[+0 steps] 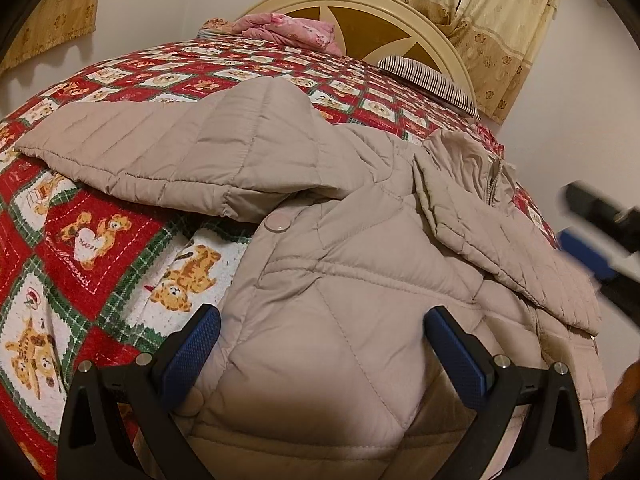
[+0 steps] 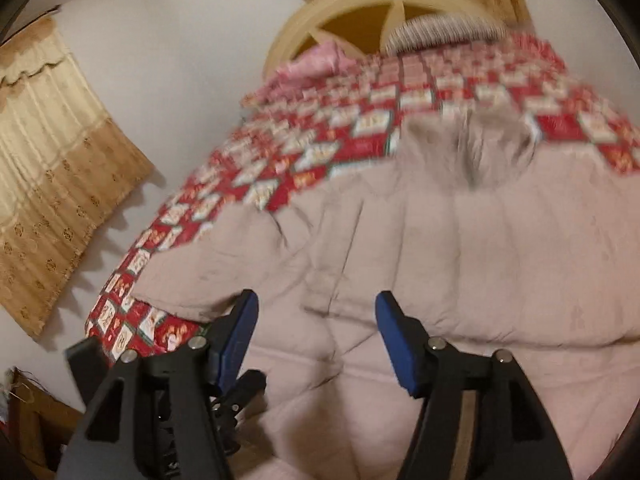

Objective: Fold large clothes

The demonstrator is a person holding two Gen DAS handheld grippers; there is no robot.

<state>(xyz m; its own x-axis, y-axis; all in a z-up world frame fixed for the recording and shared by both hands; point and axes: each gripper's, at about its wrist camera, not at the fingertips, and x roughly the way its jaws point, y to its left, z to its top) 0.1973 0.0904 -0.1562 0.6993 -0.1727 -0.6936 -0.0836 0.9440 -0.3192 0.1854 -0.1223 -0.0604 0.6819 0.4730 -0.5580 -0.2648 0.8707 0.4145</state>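
1. Left wrist view: the left gripper (image 1: 322, 326) has its fingers (image 1: 192, 346) spread wide, straddling the beige quilted jacket (image 1: 320, 240) without pinching it. The jacket lies on the bed's teddy-bear quilt (image 1: 100, 248), where "HAPPY" is readable left of the jacket.
2. Right wrist view, blurred: the right gripper (image 2: 316, 316) is also wide apart over the jacket (image 2: 460, 248); bare quilt (image 2: 352, 128) lies beyond the jacket.

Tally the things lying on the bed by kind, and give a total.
Beige quilted jacket: 1
Red patchwork bedspread: 1
Pink bundle of bedding: 1
Striped pillow: 1
Total: 4
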